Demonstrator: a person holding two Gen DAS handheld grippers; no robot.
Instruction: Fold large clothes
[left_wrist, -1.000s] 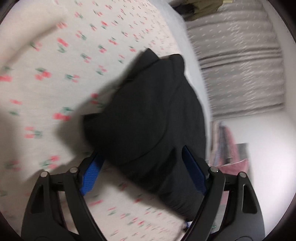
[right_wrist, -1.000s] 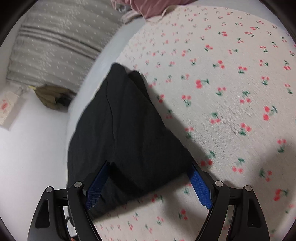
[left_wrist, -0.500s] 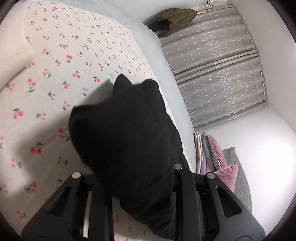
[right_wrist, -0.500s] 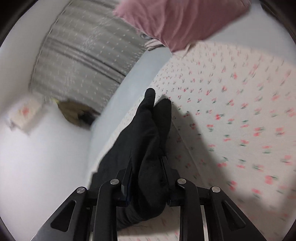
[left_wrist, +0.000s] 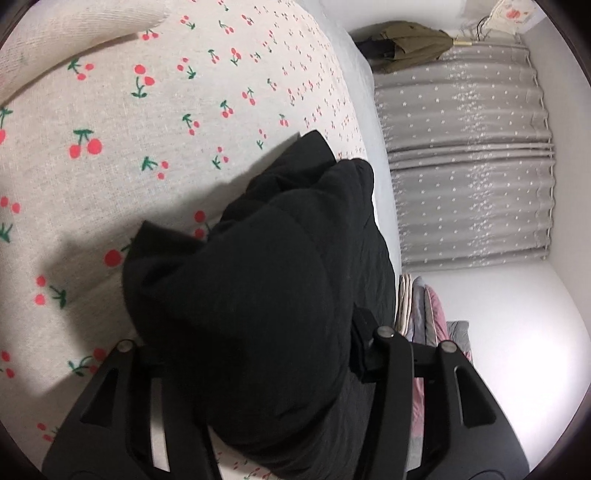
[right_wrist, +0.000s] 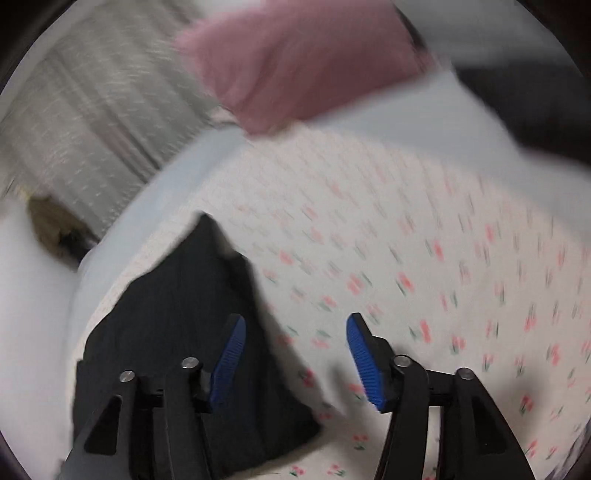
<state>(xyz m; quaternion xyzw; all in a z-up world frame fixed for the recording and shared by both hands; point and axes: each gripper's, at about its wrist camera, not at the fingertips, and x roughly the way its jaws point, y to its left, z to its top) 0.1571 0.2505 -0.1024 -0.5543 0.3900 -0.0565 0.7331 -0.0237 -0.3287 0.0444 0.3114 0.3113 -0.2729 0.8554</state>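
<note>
Gripping black garment: left gripper clamped on a bunched fold that hides its fingertips. Right gripper jaws apart, holding nothing; garment lies on cherry-print sheet. Right view motion-blurred.

So the bed has a cream sheet with red cherries all over; a black garment lies bunched near its edge, part of it lifted; a pink pillow sits at the far end.
</note>
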